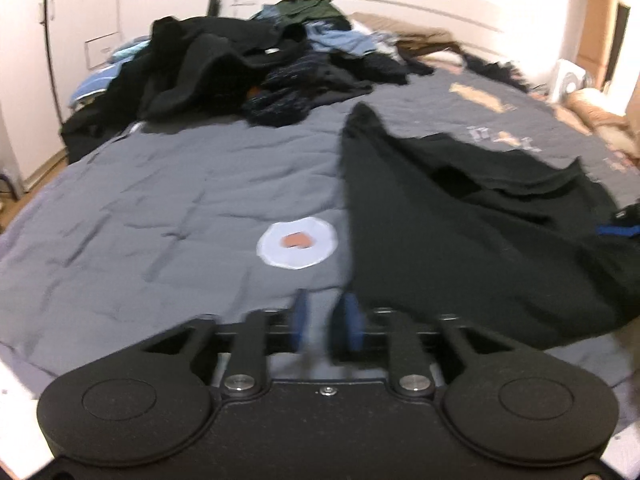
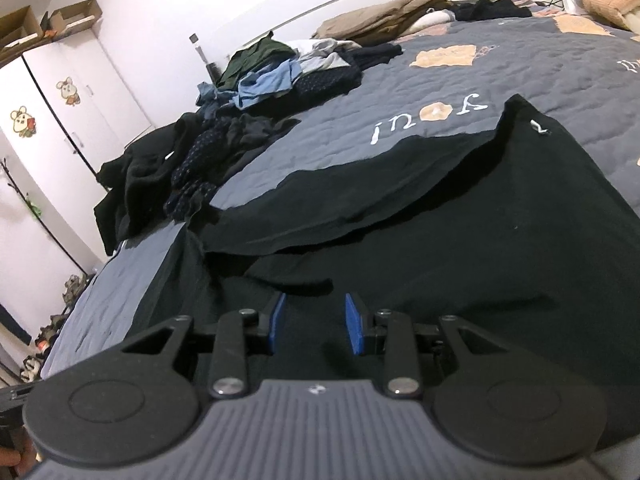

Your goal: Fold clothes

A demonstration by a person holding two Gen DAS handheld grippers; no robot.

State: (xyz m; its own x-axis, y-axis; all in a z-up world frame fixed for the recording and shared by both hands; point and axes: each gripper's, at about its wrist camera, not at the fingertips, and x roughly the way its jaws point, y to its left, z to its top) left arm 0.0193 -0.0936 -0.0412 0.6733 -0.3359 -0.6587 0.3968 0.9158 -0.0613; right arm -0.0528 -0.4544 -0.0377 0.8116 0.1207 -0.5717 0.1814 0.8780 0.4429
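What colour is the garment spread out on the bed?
Black garment, clearest in the right wrist view.

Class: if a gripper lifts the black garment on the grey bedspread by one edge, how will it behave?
The black fabric garment probably droops limply: it already lies in soft folds. Likely light, being thin and flat. It may drag across the grey quilted bedspread rather than slide freely.

One black garment (image 1: 460, 240) spread flat, one heap of clothes (image 1: 248, 68), one grey quilt (image 1: 160, 208), two grippers
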